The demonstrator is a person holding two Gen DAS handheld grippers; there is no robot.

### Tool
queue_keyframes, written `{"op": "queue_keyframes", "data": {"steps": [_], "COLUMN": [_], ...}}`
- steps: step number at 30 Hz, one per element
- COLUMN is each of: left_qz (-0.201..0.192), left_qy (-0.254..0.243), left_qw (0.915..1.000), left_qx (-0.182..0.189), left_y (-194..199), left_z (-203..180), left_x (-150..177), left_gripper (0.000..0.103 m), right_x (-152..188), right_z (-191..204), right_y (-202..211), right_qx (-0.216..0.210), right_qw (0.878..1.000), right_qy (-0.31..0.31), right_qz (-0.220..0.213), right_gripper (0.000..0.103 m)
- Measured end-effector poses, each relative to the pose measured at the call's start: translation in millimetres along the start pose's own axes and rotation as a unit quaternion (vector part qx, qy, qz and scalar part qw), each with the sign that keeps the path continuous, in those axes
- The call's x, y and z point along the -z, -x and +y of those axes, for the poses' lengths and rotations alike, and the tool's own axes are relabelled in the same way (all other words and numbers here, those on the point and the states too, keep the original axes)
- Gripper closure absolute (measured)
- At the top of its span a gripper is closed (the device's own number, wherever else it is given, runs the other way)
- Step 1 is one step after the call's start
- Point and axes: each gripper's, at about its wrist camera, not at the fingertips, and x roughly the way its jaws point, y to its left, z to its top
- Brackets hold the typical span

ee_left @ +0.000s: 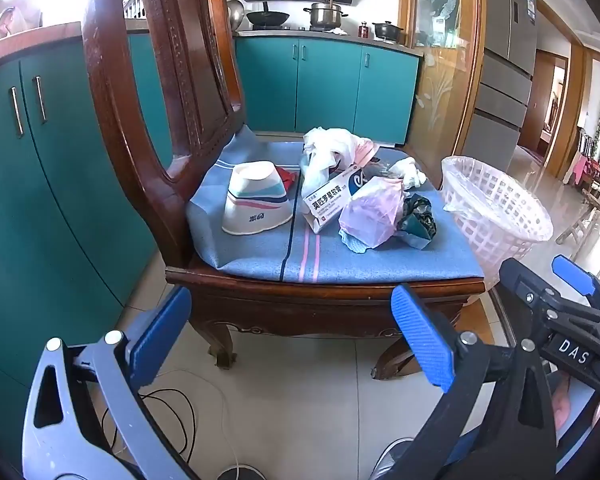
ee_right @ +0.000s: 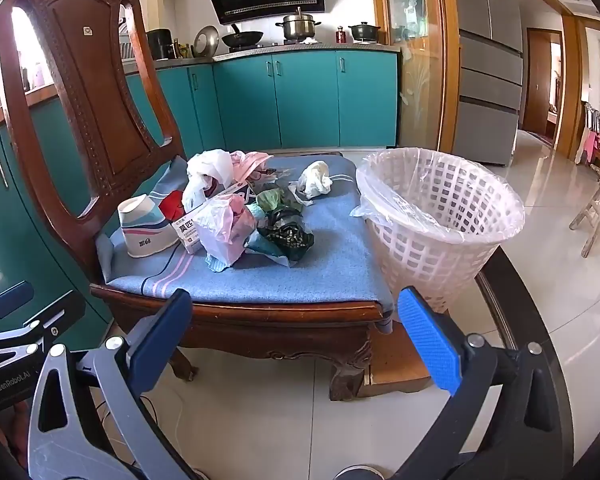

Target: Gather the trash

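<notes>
A wooden chair (ee_right: pixel 80 92) with a blue cushion (ee_right: pixel 300 264) holds a pile of trash. On the cushion sits a paper bowl (ee_right: pixel 146 228) turned upside down, a small medicine box (ee_left: pixel 332 200) with Chinese writing on it, a pink plastic bag (ee_right: pixel 224 228), a white plastic bag (ee_right: pixel 208 172), a dark crumpled wrapper (ee_right: pixel 286 236) and a white tissue wad (ee_right: pixel 314 178). These things lie close together, and some touch. Just beside the chair, on its right, stands a white basket (ee_right: pixel 440 216) lined with a clear bag. The left hand-held gripper (ee_left: pixel 292 332) is wide open with nothing in it, in front of the chair's near edge. The right hand-held gripper (ee_right: pixel 296 336) is wide open too, and holds nothing. The chair's edge lies between both grippers and the trash. One gripper body reads "DAS", and the other reads "GenRobot.AI". Behind are teal cupboards (ee_right: pixel 300 100), pots on a stove (ee_right: pixel 296 26) and a grey fridge (ee_right: pixel 488 60).
</notes>
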Motion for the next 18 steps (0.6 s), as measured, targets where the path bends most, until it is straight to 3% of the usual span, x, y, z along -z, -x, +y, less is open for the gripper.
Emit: {"op": "queue_keyframes", "data": {"steps": [18], "left_qz": [0.0], "left_qy": [-0.004], "left_qw": [1.0], "left_qx": [0.0], "left_y": [0.2], "left_z": [-2.7], "left_x": [2.3], "left_gripper": [0.003], "right_x": [-0.5], "right_z": [-3.1], "right_y": [-0.7], "right_qx": [0.001], "right_qw": [1.0], "right_qy": [-0.002], "right_qz": [-0.002], "right_gripper": [0.003]}}
